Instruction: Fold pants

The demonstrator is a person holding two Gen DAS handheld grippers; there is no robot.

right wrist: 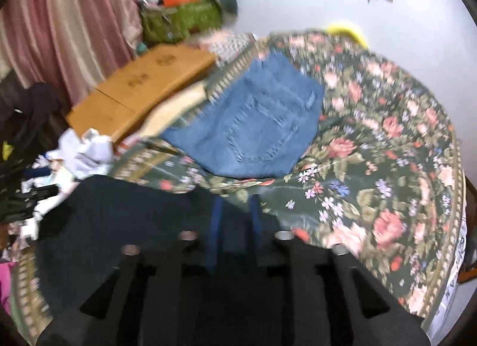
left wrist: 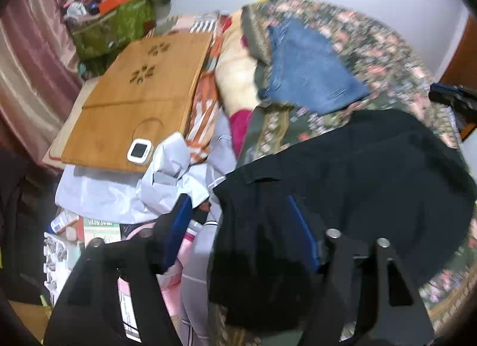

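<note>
Dark navy pants (left wrist: 342, 185) lie on the floral bedspread (left wrist: 387, 56), also in the right wrist view (right wrist: 134, 211). My left gripper (left wrist: 238, 232) is open: its blue-padded fingers (left wrist: 176, 232) stand wide apart, the right one over the pants' left edge, the left one over the clutter beside them. My right gripper (right wrist: 234, 226) has its blue fingers (right wrist: 216, 226) close together on the pants' far edge, seemingly pinching the cloth. Folded blue jeans (right wrist: 256, 125) lie further back on the bedspread (right wrist: 387, 167), also in the left wrist view (left wrist: 310, 68).
A wooden board (left wrist: 140, 98) with a small white device (left wrist: 139, 150) lies left of the bed. White crumpled cloth (left wrist: 167, 179), pink items and boxes clutter the left. A green bag (right wrist: 182, 21) and pink curtain (right wrist: 59, 24) stand behind. The right gripper shows at the left view's edge (left wrist: 456, 98).
</note>
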